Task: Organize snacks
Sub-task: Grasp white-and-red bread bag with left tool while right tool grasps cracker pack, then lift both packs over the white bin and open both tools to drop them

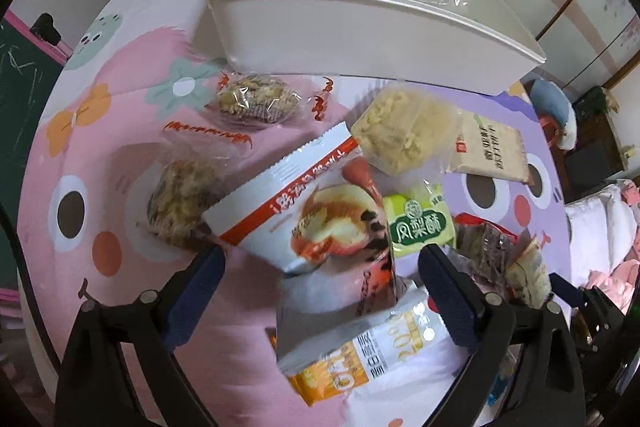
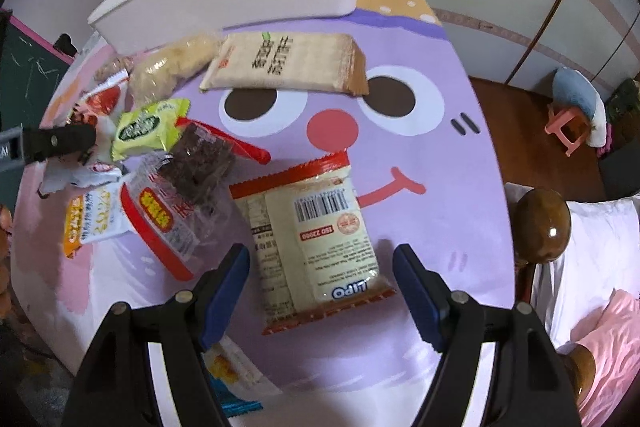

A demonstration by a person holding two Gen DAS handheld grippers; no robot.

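1. Left wrist view: a round worktop (image 1: 120, 131) under a soft pink and lilac cartoon cloth carries a loose heap of snack packets, with a bedroom wall and a cupboard behind it.
2. The left gripper (image 1: 322, 267) points steeply down with its blue-padded fingers (image 1: 198, 291) spread wide and gripping nothing. A glossy white-and-red pastry packet (image 1: 304, 211) lies between and just ahead of them, probably the next pick.
3. Farther ahead of the fingers stands a rigid white plastic bin (image 1: 360, 31). A few wrapped cakes already lie inside, so it seems to be the sorting target.
4. Two crinkly clear wraps of nut cake (image 1: 180, 203) sit ahead to the left. A green pineapple-cake packet (image 1: 420, 223) lies just ahead of the right finger.
5. Right wrist view: the same cloth, here a lilac face with a red nose, with a bed at the right edge.
6. The right gripper (image 2: 320, 267) is about half open and empty. A flat cream packet with red sealed ends (image 2: 316, 239) lies barcode up between the fingers (image 2: 228, 287), neither pad touching it.
7. A beige biscuit packet (image 2: 288, 63) lies well ahead, just before the bin.
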